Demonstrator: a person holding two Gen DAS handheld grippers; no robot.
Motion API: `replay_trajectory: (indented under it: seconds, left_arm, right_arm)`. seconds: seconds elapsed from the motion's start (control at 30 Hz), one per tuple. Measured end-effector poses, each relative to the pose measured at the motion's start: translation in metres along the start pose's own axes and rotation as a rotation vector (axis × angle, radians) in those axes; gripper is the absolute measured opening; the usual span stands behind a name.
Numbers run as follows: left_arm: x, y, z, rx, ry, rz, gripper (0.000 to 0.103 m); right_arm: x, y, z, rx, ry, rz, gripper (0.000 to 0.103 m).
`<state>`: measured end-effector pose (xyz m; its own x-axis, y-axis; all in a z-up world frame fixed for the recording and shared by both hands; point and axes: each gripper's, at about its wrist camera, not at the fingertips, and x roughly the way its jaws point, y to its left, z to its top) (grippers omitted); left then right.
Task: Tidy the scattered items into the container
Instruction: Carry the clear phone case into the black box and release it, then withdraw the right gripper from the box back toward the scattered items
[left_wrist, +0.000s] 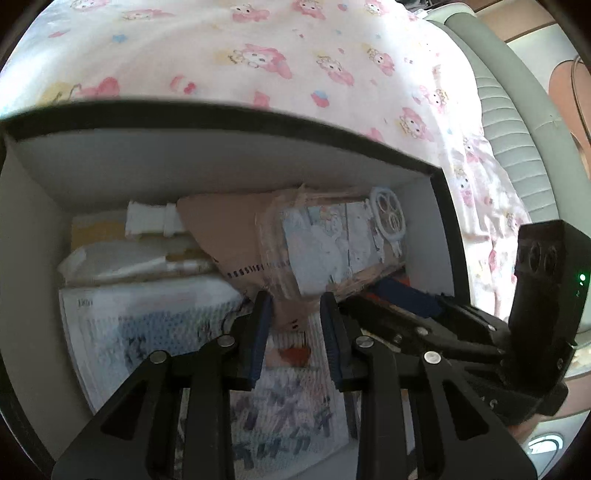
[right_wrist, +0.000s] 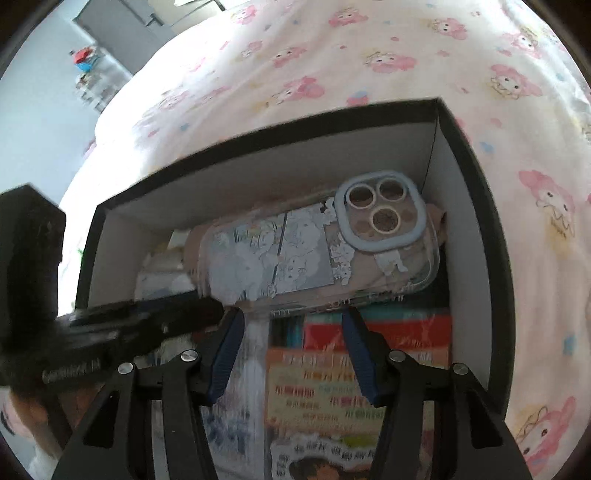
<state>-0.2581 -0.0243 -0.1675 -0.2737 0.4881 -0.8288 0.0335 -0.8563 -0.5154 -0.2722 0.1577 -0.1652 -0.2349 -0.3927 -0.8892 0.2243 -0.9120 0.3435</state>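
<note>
A black box with white inner walls (left_wrist: 236, 162) (right_wrist: 436, 147) stands on a bed. Inside lies a clear phone case with a cartoon print and a blue camera ring (right_wrist: 317, 251) (left_wrist: 343, 243), resting on a brown cardboard packet (left_wrist: 229, 236). Under it are printed packets (right_wrist: 358, 387) (left_wrist: 155, 332). My left gripper (left_wrist: 295, 306) is open over the box, its fingertips at the edge of the cardboard packet. My right gripper (right_wrist: 291, 317) is open just in front of the phone case, holding nothing. Each gripper shows in the other's view (left_wrist: 480, 332) (right_wrist: 110, 325).
The bed is covered with a pink cartoon-print sheet (left_wrist: 295, 55) (right_wrist: 369, 55). A grey padded headboard (left_wrist: 517, 129) runs along the right in the left wrist view. A shelf with small coloured items (right_wrist: 88, 70) stands far off by the wall.
</note>
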Motion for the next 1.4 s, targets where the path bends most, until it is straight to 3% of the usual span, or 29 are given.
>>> replay_trajectory:
  seconds: [0.1, 0.27, 0.47, 0.7, 0.9, 1.13, 1.4]
  left_arm:
    - [-0.004, 0.0, 0.004, 0.001, -0.013, 0.0, 0.026]
    - [-0.018, -0.004, -0.015, 0.039, -0.002, -0.005, 0.026]
    - [-0.004, -0.001, -0.013, 0.031, 0.022, -0.006, 0.026]
    - [-0.022, -0.012, -0.023, 0.081, -0.031, -0.002, 0.026]
    - [-0.041, -0.034, -0.024, 0.15, -0.098, 0.024, 0.026]
    - [-0.082, -0.063, -0.049, 0.281, -0.151, 0.015, 0.026]
    - [-0.135, -0.083, -0.102, 0.333, -0.228, 0.016, 0.027]
  right_arm:
    - [-0.001, 0.0, 0.002, 0.01, 0.0, 0.009, 0.051]
    - [-0.01, 0.003, -0.005, -0.001, -0.013, 0.016, 0.052]
    - [-0.02, 0.013, -0.005, -0.054, -0.109, -0.067, 0.052]
    - [-0.011, 0.011, -0.008, -0.055, -0.063, -0.076, 0.052]
    - [-0.041, 0.022, -0.023, -0.107, -0.173, -0.176, 0.052]
    - [-0.085, 0.037, -0.051, -0.068, -0.276, -0.171, 0.052]
    - [-0.139, 0.074, -0.096, -0.112, -0.358, -0.209, 0.052]
